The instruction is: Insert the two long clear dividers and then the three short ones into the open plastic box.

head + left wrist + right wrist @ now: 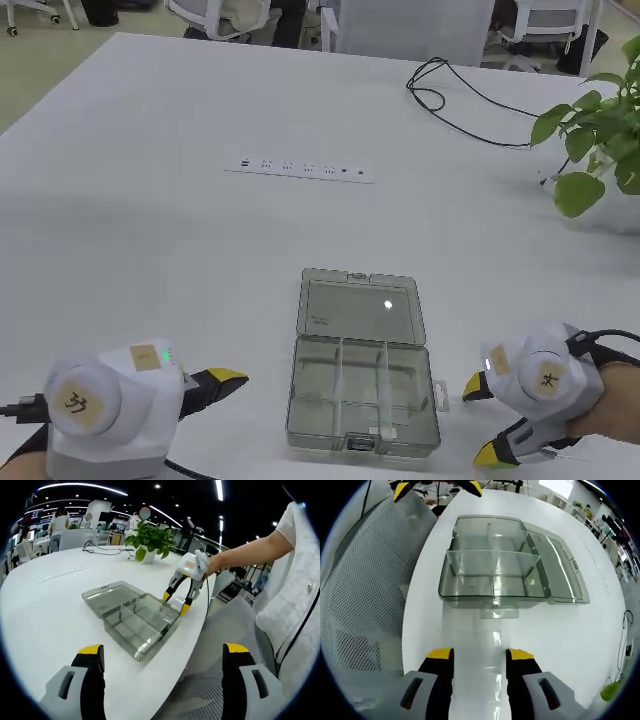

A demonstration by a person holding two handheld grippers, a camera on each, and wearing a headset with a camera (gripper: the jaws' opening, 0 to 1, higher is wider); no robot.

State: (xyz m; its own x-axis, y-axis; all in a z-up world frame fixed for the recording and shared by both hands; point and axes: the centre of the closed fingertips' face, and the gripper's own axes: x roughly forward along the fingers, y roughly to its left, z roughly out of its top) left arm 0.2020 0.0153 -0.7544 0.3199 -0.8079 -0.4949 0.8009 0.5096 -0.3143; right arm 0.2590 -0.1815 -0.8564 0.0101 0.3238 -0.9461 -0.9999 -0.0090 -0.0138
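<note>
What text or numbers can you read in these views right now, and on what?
"33", turned sideways: left sticker, round, on top of the left gripper.
Right sticker, round, on the right gripper: a dark mark, too blurred to read.
Faint print on the box lid: too small.
Markings on the power strip: too small.

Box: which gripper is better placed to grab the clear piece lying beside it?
Right. The right gripper, open, points straight at the clear piece beside the box; the left gripper sits beyond the box, farther off.
</note>
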